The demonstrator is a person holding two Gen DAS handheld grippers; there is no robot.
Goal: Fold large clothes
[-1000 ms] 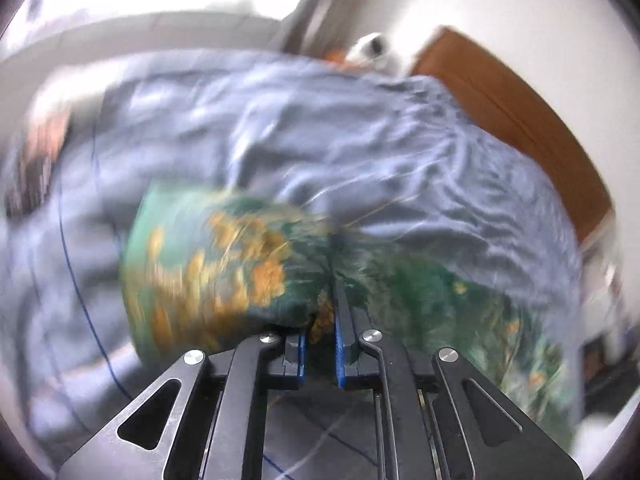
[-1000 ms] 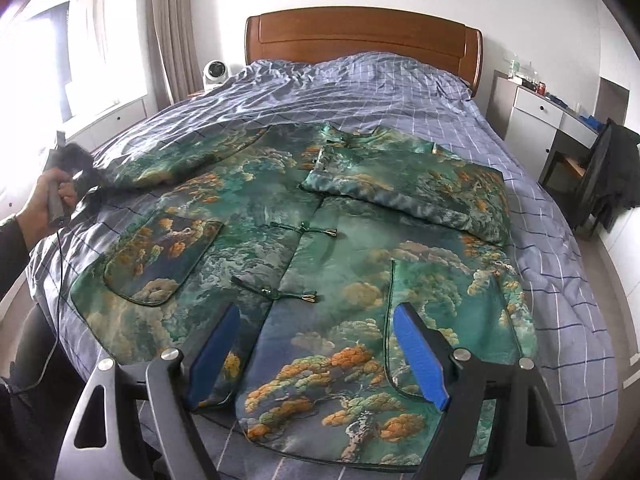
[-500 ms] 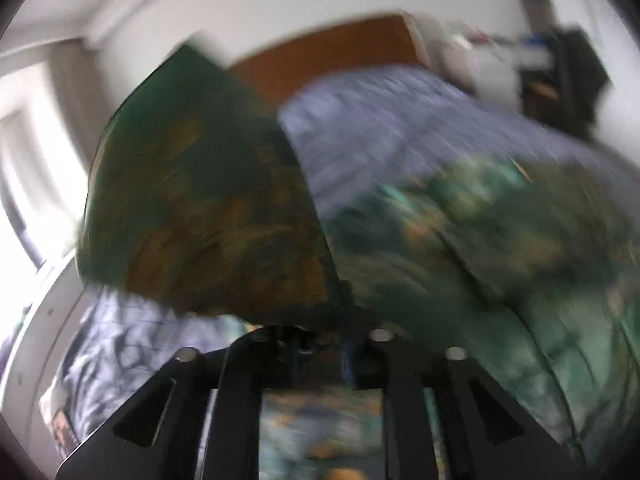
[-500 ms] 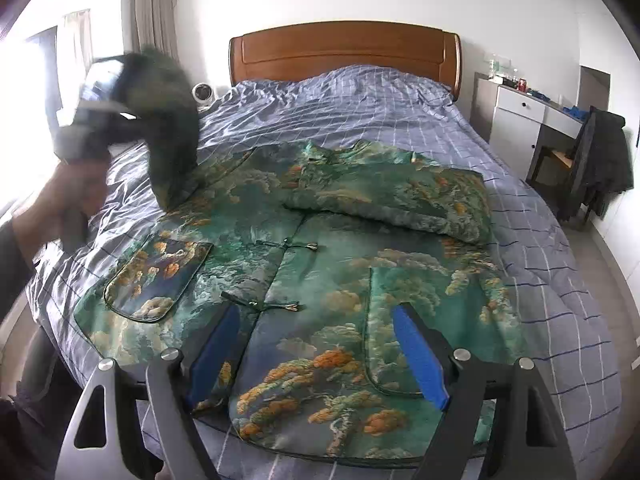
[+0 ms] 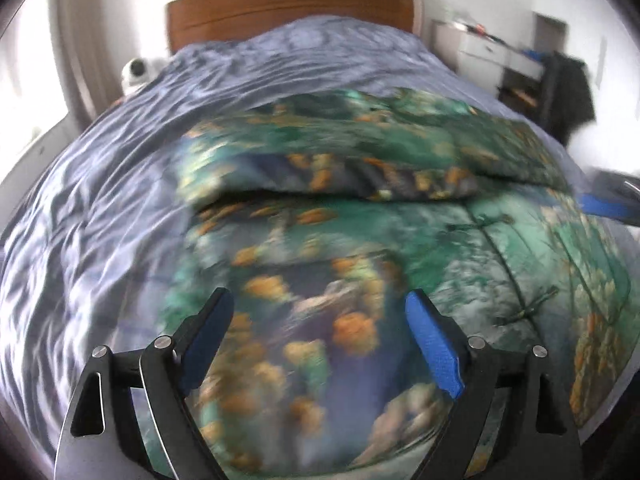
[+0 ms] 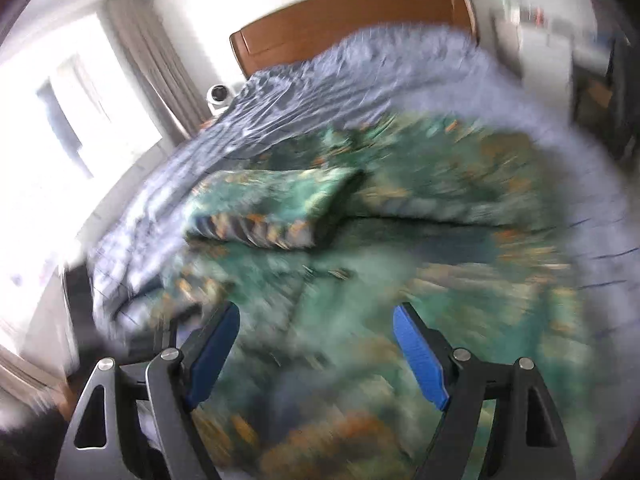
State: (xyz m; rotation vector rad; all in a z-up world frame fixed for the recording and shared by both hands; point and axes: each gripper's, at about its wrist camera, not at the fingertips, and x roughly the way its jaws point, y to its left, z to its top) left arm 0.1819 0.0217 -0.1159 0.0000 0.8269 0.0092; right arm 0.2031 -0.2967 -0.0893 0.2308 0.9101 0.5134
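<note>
**Both sleeves folded across the jacket**

The green patterned jacket [image 5: 400,248] lay spread on the bed [image 5: 120,184], and its sleeves [image 6: 272,208] lay folded across its far part. Your left gripper [image 5: 320,340] hung over the near left of the jacket; its jaws had just been opening and stood spread, nothing between them. Your right gripper [image 6: 316,352] hung over the near hem, jaws spread, empty. The wooden headboard [image 5: 288,8] stood at the far end.
</note>
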